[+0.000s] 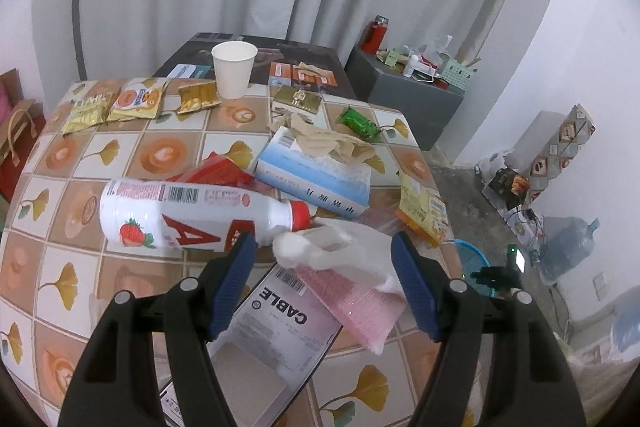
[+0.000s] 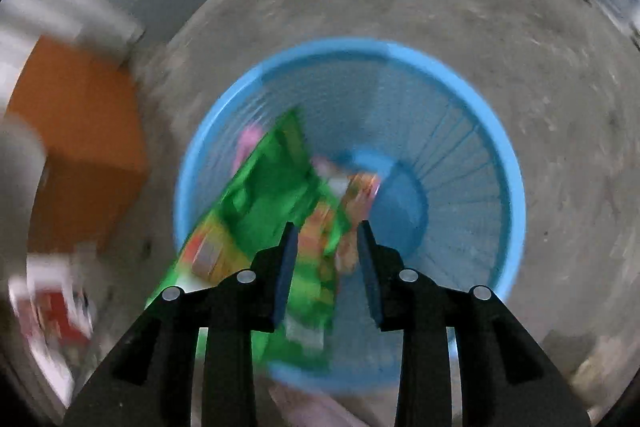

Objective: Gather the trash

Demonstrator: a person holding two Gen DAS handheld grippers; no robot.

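My left gripper (image 1: 323, 241) hangs open over the tiled table (image 1: 80, 267), its blue pads on either side of a crumpled white tissue (image 1: 316, 251) that lies on a pink wrapper (image 1: 352, 303). A white strawberry drink bottle (image 1: 192, 211) lies on its side just beyond the left pad. My right gripper (image 2: 327, 227) points down into a blue mesh basket (image 2: 508, 163) on the floor. A green snack wrapper (image 2: 272, 179) hangs blurred between its parted jaws, against the left pad and clear of the right one. Other wrappers lie in the basket's bottom.
The table also holds a paper cup (image 1: 234, 69), a blue tissue box (image 1: 316, 175), several snack packets (image 1: 120, 103), a green packet (image 1: 358, 123) and a "CABLE" bag (image 1: 276, 319). The blue basket (image 1: 474, 255) stands past the table's right edge. An orange box (image 2: 80, 147) sits beside it.
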